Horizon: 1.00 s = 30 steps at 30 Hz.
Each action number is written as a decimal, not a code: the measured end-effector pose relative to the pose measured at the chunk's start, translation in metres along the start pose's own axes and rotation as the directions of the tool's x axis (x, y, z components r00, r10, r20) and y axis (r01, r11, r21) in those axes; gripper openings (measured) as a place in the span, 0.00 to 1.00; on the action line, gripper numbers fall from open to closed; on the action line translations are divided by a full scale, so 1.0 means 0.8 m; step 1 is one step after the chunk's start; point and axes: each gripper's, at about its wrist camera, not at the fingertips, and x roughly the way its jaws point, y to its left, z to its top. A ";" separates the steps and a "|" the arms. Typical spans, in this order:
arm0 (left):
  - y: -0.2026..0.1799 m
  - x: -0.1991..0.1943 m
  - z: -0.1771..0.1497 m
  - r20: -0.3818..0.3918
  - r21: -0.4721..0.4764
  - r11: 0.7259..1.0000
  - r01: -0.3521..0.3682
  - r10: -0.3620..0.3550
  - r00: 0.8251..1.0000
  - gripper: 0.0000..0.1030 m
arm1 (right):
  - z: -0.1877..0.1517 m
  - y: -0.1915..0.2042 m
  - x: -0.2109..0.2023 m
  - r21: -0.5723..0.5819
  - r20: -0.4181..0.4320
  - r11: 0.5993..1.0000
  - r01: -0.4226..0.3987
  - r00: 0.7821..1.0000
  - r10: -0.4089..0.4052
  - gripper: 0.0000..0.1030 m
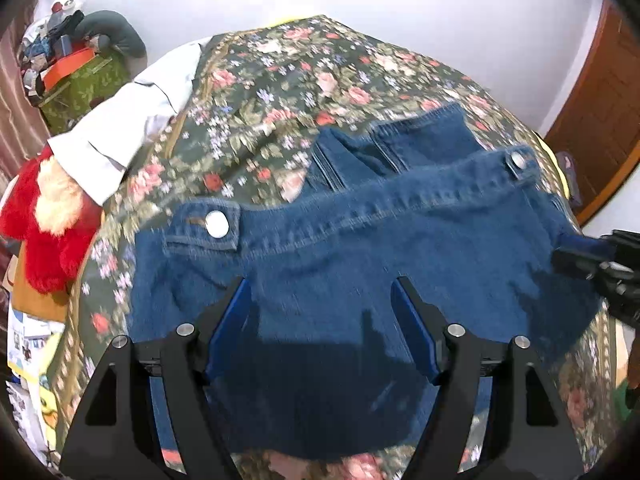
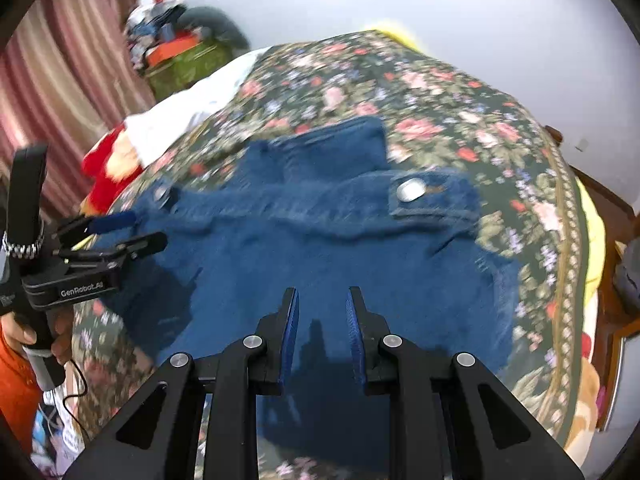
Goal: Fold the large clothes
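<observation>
A blue denim jacket (image 1: 360,248) with metal buttons lies spread on the floral bedspread (image 1: 300,80); a folded part of it sticks out at the far side. My left gripper (image 1: 320,280) hovers above the jacket's near half, jaws wide open and nothing between them. In the right wrist view the same left gripper (image 2: 132,230) stands at the jacket's (image 2: 320,240) left edge, held by a hand in an orange sleeve. My right gripper (image 2: 322,292) hangs over the denim with its jaws nearly together and no cloth in the narrow gap. It shows at the jacket's right edge as right gripper (image 1: 568,250).
A white shirt (image 1: 132,120) lies at the bed's far left, with a red plush toy (image 1: 48,220) beside it. A cluttered green-covered box (image 1: 80,76) stands by the striped curtain (image 2: 60,60). A wooden door (image 1: 600,112) is on the right.
</observation>
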 end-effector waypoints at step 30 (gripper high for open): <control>0.016 0.005 -0.105 -0.044 0.082 0.987 -0.137 0.141 0.989 0.77 | -0.075 -0.011 0.014 -0.115 -0.056 0.958 0.264 0.961 -0.271 0.19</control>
